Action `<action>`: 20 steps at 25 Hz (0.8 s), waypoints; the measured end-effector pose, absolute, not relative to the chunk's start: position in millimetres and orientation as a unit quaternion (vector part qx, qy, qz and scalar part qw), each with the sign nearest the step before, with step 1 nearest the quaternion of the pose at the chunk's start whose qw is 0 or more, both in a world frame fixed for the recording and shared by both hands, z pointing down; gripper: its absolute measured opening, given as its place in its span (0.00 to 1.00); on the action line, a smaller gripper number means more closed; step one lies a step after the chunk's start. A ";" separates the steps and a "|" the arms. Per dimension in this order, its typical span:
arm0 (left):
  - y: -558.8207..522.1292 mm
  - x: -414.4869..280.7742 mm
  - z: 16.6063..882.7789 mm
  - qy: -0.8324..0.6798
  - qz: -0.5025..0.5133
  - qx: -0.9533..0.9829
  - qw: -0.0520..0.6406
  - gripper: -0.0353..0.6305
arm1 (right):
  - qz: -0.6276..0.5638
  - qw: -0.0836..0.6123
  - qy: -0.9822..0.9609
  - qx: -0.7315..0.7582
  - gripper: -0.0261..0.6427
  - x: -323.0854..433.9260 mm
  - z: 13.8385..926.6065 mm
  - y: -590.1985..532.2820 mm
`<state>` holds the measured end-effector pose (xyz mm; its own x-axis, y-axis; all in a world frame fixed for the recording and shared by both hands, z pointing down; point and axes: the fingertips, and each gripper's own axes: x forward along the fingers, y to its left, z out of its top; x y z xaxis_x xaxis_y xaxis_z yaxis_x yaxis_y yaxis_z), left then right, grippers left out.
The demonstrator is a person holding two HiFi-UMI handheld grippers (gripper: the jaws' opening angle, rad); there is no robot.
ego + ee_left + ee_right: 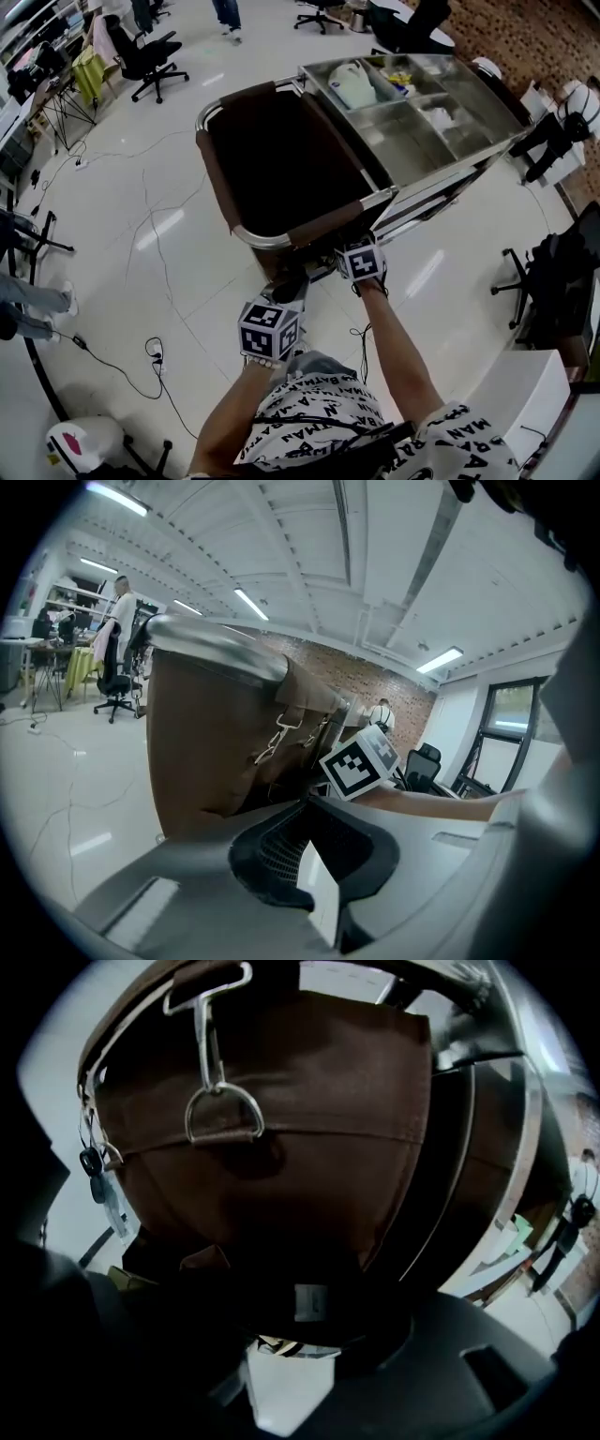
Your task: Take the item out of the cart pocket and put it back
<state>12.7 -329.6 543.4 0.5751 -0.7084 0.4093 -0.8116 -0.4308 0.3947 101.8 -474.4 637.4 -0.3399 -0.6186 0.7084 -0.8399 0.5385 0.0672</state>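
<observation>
Head view: 2 grippers at the cart (246, 233) end. I read left gripper (314, 855) jaws clenched, empty; right gripper (295, 1340) jaws parted at the dark pocket (281, 1274) under the brown bag (300, 1082).

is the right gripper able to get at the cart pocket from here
Probably yes: the right gripper sits at the near end of the cart by the brown bag, and its view shows the dark pocket straight ahead with nothing between.
</observation>
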 end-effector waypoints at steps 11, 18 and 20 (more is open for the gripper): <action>-339.4 10.3 554.9 -0.446 0.092 0.838 0.300 0.05 | 0.141 0.460 -0.762 0.433 0.34 100.4 667.5 -481.2; -336.3 2.1 556.2 -0.452 0.086 0.833 0.306 0.05 | 0.131 0.511 -0.755 0.390 0.25 88.9 678.3 -477.1; -335.2 -0.3 556.9 -0.455 0.084 0.832 0.307 0.05 | 0.128 0.501 -0.761 0.392 0.25 89.4 674.3 -476.3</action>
